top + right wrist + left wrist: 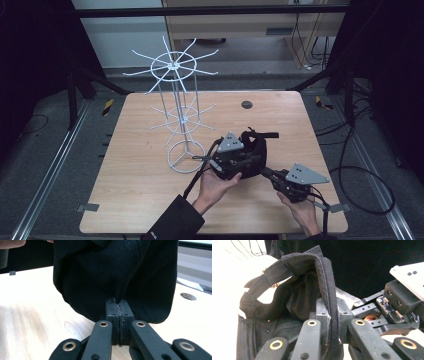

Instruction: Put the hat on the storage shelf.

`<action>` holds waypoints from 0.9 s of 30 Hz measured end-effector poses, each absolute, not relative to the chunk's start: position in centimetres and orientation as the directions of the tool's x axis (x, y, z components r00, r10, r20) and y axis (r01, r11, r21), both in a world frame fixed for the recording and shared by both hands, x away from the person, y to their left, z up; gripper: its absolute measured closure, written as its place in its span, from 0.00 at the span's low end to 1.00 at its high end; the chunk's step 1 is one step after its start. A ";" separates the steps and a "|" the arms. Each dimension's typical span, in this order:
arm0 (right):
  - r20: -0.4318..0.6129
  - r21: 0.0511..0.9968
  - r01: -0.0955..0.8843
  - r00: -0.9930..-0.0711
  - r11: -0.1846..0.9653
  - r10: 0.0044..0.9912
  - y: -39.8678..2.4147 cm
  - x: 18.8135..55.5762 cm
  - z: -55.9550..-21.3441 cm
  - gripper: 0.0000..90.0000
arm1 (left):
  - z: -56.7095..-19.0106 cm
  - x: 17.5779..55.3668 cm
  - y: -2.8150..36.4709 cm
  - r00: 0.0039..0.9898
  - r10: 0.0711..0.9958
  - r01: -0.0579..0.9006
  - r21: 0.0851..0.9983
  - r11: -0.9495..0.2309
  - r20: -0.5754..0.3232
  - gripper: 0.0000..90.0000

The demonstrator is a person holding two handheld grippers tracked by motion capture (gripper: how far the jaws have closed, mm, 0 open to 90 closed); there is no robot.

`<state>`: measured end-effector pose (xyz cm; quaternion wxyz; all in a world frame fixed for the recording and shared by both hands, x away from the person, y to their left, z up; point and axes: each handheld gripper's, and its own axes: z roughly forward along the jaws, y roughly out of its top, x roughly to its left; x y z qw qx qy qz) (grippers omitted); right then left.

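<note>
A black fabric cap (254, 148) hangs just above the wooden table (135, 165), held between my two grippers. My left gripper (243, 161) is shut on the cap's padded rim (329, 290), which runs up between its pads (322, 311). The cap's adjustable strap (265, 277) arches over on the left. From the right, my right gripper (264, 171) is shut on a thin fold of the cap's crown (115, 270), pinched between its pads (126, 310). In the left gripper view the right gripper's body (398, 297) sits close by on the right.
A white wire display rack (179, 100) with two tiers of spoke arms stands left of the cap, its ring base (186, 156) close to the left gripper. A small dark disc (246, 104) lies at the table's far side. Cables trail off the right edge.
</note>
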<state>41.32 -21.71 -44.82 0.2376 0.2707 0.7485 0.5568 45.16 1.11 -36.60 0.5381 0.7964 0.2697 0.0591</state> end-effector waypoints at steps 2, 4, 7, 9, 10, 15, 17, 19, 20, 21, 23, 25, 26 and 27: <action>-0.052 0.962 0.141 -0.743 0.233 0.667 -21.8 41.3 -44.8 1.00 | -36.6 45.2 1.1 0.847 0.495 0.366 0.887 -0.283 -0.192 0.90; -0.048 0.961 0.148 -0.743 0.234 0.667 -21.9 41.2 -44.6 1.00 | -36.5 45.2 1.2 0.845 0.504 0.358 0.890 -0.284 -0.179 0.84; -0.053 0.959 0.150 -0.738 0.240 0.673 -22.1 41.1 -44.5 1.00 | -36.6 45.4 1.4 0.837 0.527 0.346 0.890 -0.296 -0.150 0.75; -0.055 0.957 0.154 -0.734 0.245 0.677 -22.3 41.1 -44.4 1.00 | -36.5 45.3 1.5 0.840 0.523 0.337 0.894 -0.297 -0.143 0.68; -0.055 0.957 0.154 -0.734 0.245 0.677 -22.3 41.1 -44.4 1.00 | -36.5 45.3 1.5 0.840 0.523 0.337 0.894 -0.297 -0.143 0.65; -0.049 0.964 0.149 -0.712 0.219 0.701 -23.2 40.9 -43.9 1.00 | -35.7 44.3 2.8 0.844 0.529 0.285 0.910 -0.300 -0.090 0.50; -0.050 0.967 0.143 -0.702 0.209 0.711 -23.6 40.8 -43.6 1.00 | -35.4 43.7 3.7 0.842 0.534 0.273 0.914 -0.300 -0.076 0.47; -0.046 0.971 0.139 -0.690 0.195 0.723 -24.1 40.6 -43.3 1.00 | -35.4 43.4 4.1 0.841 0.537 0.268 0.916 -0.298 -0.071 0.45; -0.046 0.971 0.139 -0.690 0.195 0.723 -24.1 40.6 -43.3 1.00 | -35.4 43.2 4.6 0.840 0.539 0.263 0.918 -0.298 -0.065 0.45; -0.048 0.974 0.131 -0.682 0.186 0.730 -24.5 40.5 -43.0 1.00 | -35.4 42.9 5.2 0.839 0.541 0.261 0.918 -0.298 -0.063 0.44; -0.046 0.975 0.131 -0.676 0.182 0.735 -24.7 40.4 -42.8 1.00 | -35.6 42.5 6.3 0.836 0.545 0.263 0.920 -0.290 -0.067 0.44; -0.042 0.977 0.128 -0.672 0.172 0.740 -25.0 40.4 -42.6 1.00 | -35.8 42.1 7.2 0.829 0.555 0.266 0.920 -0.286 -0.067 0.44; -0.044 0.977 0.126 -0.668 0.172 0.743 -25.1 40.3 -42.4 1.00 | -35.9 41.9 7.8 0.827 0.559 0.270 0.919 -0.287 -0.069 0.44; -0.049 0.978 0.120 -0.667 0.172 0.743 -25.2 40.3 -42.3 1.00 | -36.1 41.7 8.3 0.824 0.563 0.270 0.919 -0.288 -0.065 0.44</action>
